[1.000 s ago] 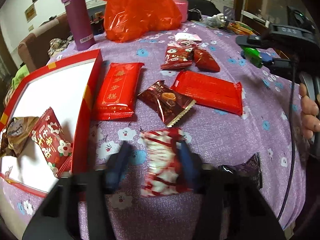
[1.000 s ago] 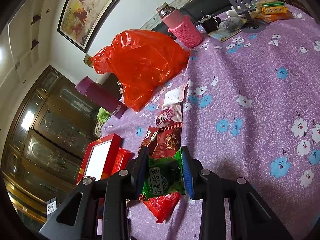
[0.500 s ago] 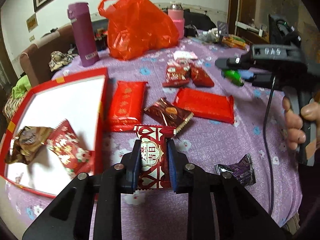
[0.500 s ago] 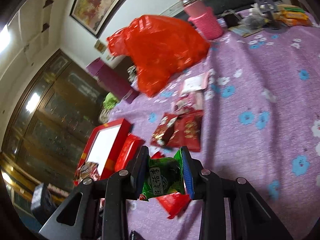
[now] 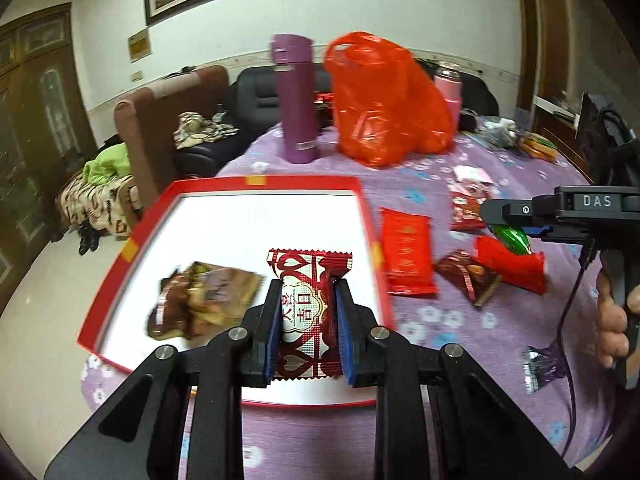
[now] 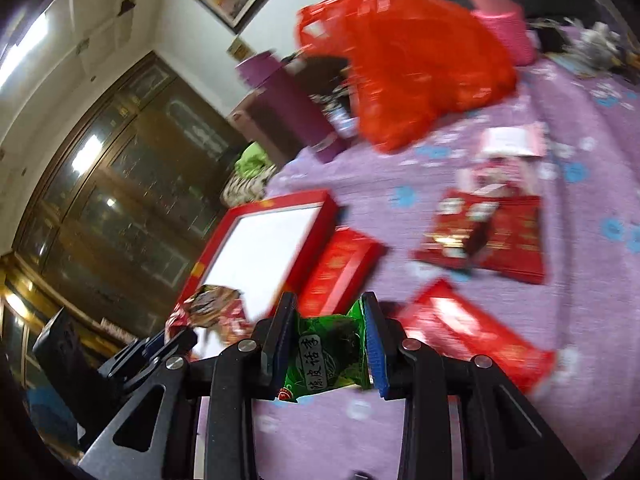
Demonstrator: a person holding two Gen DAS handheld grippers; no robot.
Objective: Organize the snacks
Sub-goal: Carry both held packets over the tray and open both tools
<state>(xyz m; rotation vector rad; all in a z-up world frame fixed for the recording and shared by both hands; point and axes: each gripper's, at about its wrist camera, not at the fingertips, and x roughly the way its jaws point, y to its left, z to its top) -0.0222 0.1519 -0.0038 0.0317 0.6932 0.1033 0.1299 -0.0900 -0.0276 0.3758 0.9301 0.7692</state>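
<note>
My left gripper (image 5: pixel 307 286) is shut on a red-and-white snack packet (image 5: pixel 308 266), which hangs over the white inside of the red box (image 5: pixel 264 181). A brown-gold packet (image 5: pixel 204 300) lies in the box to its left. My right gripper (image 6: pixel 330 308) is shut on a green snack packet (image 6: pixel 328 356) above the purple floral tablecloth (image 6: pixel 420 432), just right of the red box (image 6: pixel 280 202). In the left wrist view the right gripper (image 5: pixel 516 220) comes in from the right with the green packet (image 5: pixel 514 237). The right wrist view is blurred.
Loose snacks lie right of the box: a flat red packet (image 5: pixel 406 256), a dark brown one (image 5: pixel 466 278), another red one (image 5: pixel 516 268), a purple one (image 5: pixel 542 368). Behind stand a purple flask (image 5: pixel 296 100), an orange-red plastic bag (image 5: pixel 384 100) and a pink bottle (image 5: pixel 448 88).
The left gripper closed on the red-and-white packet, lifted it off the cloth and carried it left over the box. The right gripper moved left toward the box with the green packet.
</note>
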